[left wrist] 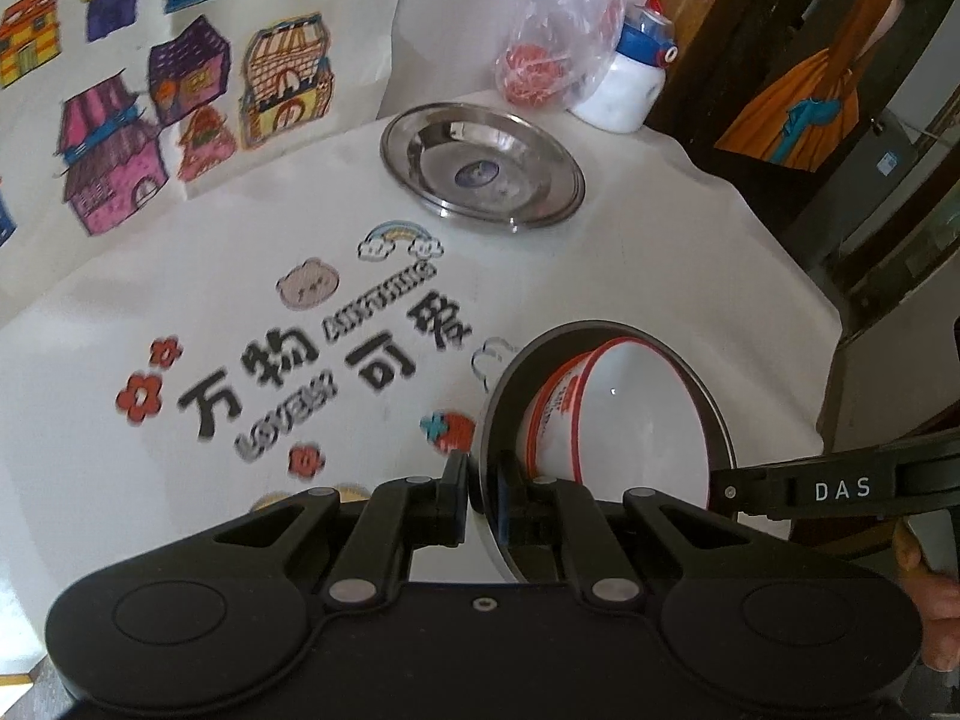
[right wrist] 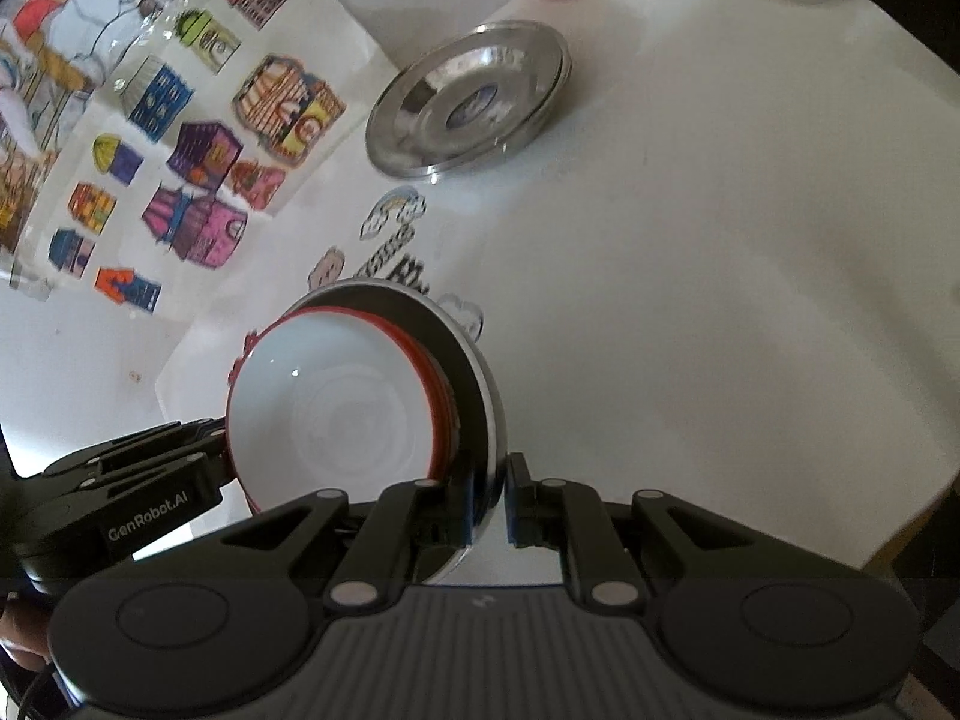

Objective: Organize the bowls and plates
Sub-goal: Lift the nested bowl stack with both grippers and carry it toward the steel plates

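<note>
From the left wrist, our left gripper [left wrist: 480, 504] clamps the rim of a shiny steel plate [left wrist: 498, 420] carrying red-rimmed white bowls [left wrist: 636, 414], lifted above the white table [left wrist: 690, 252].

From the right wrist, our right gripper [right wrist: 487, 501] pinches the opposite rim. We judge we're carrying the stack; next it needs lowering level onto the second steel plate [right wrist: 468, 102].

Bowls [left wrist: 630, 414] in plate [left wrist: 606, 336], on table [left wrist: 660, 252].

White counter [left wrist: 690, 228] printed with black characters, red flowers, a rainbow. Behind it a pale wall [left wrist: 36, 138] pasted with bright crayon house drawings [left wrist: 114, 162] — dark wooden furniture [left wrist: 708, 18] at right, daylit.
</note>
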Available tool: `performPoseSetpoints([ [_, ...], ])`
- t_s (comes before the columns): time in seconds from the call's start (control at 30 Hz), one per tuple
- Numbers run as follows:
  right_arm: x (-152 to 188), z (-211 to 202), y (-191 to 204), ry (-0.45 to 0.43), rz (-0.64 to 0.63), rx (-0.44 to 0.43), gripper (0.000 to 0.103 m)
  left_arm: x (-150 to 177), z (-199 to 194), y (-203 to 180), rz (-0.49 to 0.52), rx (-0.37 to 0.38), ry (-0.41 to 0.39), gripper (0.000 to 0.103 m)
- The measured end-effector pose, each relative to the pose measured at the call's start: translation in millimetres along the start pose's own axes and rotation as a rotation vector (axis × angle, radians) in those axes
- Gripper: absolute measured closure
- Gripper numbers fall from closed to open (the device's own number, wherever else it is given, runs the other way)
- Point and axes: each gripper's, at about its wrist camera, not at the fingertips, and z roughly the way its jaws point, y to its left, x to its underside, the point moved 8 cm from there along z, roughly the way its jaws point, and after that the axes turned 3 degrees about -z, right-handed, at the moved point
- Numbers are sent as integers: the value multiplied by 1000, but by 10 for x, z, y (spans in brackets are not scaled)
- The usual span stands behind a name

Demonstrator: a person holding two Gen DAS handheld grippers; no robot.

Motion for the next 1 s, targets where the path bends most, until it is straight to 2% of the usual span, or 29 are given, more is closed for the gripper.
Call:
performPoseSetpoints([
  [0.47, -740, 149, -195, -36, -4, -8, 90, -776, 457, -62, 1, 21, -61, 97],
  [0.83, -1173, 149, -208, -77, 18, -28, 89, -1250, 551, -78, 4, 17, -137, 97],
  [1.0, -1356, 174, -224, -94, 17, -9, 90, -1408, 609, -79, -3, 23, -166, 97],
])
